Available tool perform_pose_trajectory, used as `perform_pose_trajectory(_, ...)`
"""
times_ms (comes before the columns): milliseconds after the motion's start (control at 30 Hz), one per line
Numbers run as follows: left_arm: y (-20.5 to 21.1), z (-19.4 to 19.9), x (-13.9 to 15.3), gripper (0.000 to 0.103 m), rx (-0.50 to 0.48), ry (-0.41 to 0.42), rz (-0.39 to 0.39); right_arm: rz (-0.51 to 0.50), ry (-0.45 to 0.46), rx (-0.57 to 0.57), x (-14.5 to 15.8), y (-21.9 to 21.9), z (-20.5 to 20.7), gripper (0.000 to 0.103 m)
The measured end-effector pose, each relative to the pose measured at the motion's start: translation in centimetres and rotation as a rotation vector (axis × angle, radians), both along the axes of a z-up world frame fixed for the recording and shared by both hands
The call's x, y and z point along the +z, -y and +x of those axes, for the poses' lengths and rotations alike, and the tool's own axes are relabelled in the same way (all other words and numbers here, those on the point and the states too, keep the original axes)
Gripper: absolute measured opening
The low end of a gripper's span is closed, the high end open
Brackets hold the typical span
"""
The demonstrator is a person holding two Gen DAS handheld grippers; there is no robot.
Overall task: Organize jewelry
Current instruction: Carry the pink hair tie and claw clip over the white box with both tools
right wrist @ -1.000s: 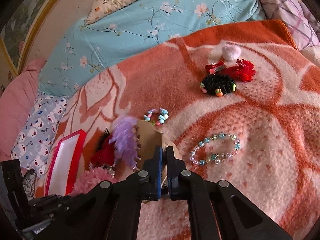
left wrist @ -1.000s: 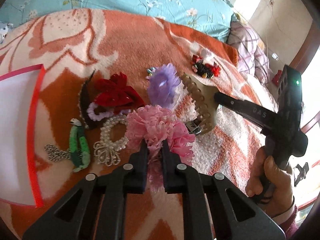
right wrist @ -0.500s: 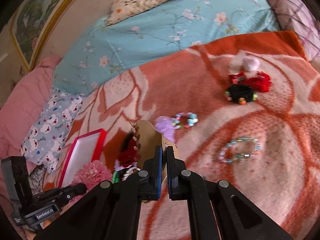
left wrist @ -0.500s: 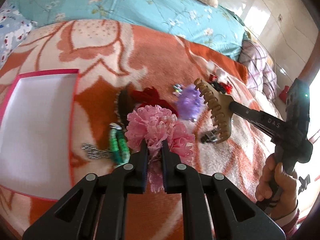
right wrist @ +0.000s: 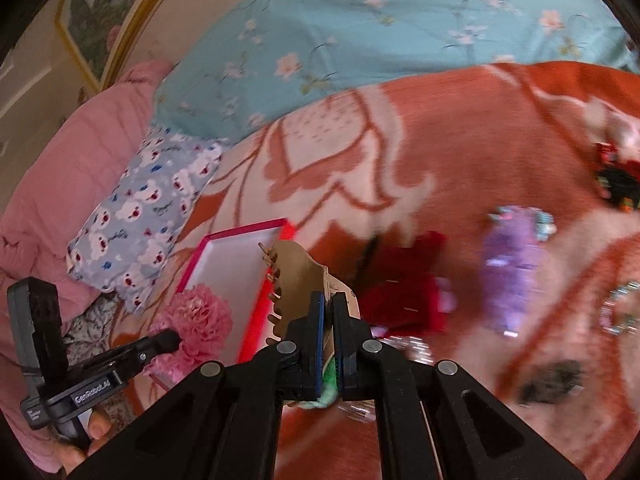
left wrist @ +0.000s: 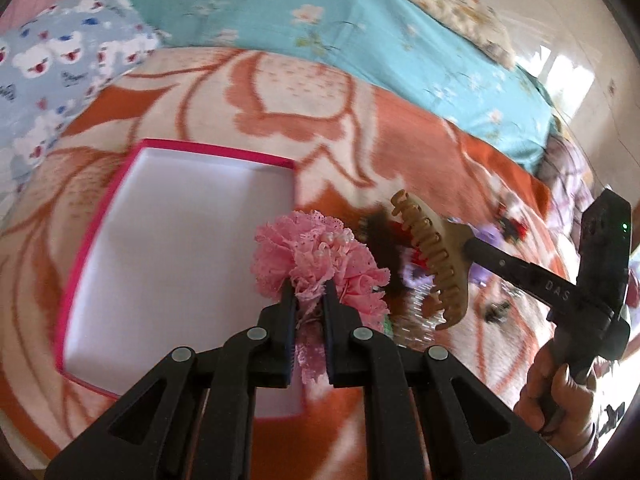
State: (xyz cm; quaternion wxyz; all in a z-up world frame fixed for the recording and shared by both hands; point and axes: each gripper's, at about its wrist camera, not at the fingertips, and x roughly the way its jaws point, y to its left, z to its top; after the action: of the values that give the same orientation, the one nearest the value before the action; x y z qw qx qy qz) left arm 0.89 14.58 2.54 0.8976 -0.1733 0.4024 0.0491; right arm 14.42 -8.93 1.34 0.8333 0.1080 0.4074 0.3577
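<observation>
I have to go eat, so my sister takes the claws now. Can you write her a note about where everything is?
Left claw: shut on the pink lace flower, held at the right edge of the pink box.
Right claw: shut on the tan claw clip, in the air beside the box.
Done: nothing lies in the box yet.
Left: drop both in, then fetch the red bow, purple scrunchie and bead bracelet from the blanket.

A home bedroom; an orange-and-cream floral fleece blanket (left wrist: 320,92) covers a bed, beside a turquoise flowered quilt (right wrist: 400,40), a blue bear-print pillow (right wrist: 148,196) and a gilt-framed picture (right wrist: 100,12) (on the wall).
</observation>
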Motion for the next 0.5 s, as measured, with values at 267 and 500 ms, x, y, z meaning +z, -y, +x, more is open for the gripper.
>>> perform_pose_trajectory(267, -6.3, 1.1, -1.3, 0.009, 0.108, -0.015, 0.018, 0.025, -0.038, 0.083, -1.3, -8.2, 1.3, 0.003)
perform_pose_trajectory(500, -10.1, 4.0, -3.3, 0.009, 0.161, -0.059, 0.046, 0.001, -0.062, 0.115, -3.2, -14.3, 3.4, 0.003)
